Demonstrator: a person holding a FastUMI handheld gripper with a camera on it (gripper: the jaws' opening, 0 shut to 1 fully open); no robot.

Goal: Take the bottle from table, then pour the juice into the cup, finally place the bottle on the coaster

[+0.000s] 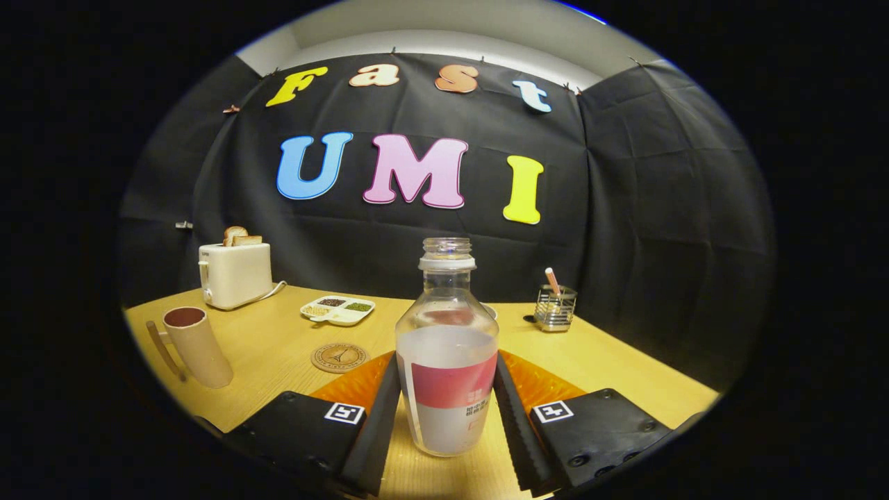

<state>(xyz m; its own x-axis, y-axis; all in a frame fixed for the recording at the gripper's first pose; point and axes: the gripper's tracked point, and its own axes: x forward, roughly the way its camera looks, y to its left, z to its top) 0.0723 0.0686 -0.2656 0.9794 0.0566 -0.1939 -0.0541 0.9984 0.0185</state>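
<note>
A clear plastic bottle (446, 333) with no cap stands upright between my fingers, its base at the wooden table (611, 361). It holds whitish juice to about half its height and wears a red and white label. My gripper (446, 361) is shut on the bottle, one finger pressed against each side of its lower body. A beige cup (198, 347) with a handle and a dark inside stands far off to the left of the fingers. A round cork coaster (339, 357) lies flat just ahead of the left finger, between cup and bottle.
At the back left stands a cream toaster (235, 274) with toast in its slots and a cord trailing right. A white divided dish (338, 310) of grains lies behind the coaster. A wire holder (555, 309) with a pen stands at the back right.
</note>
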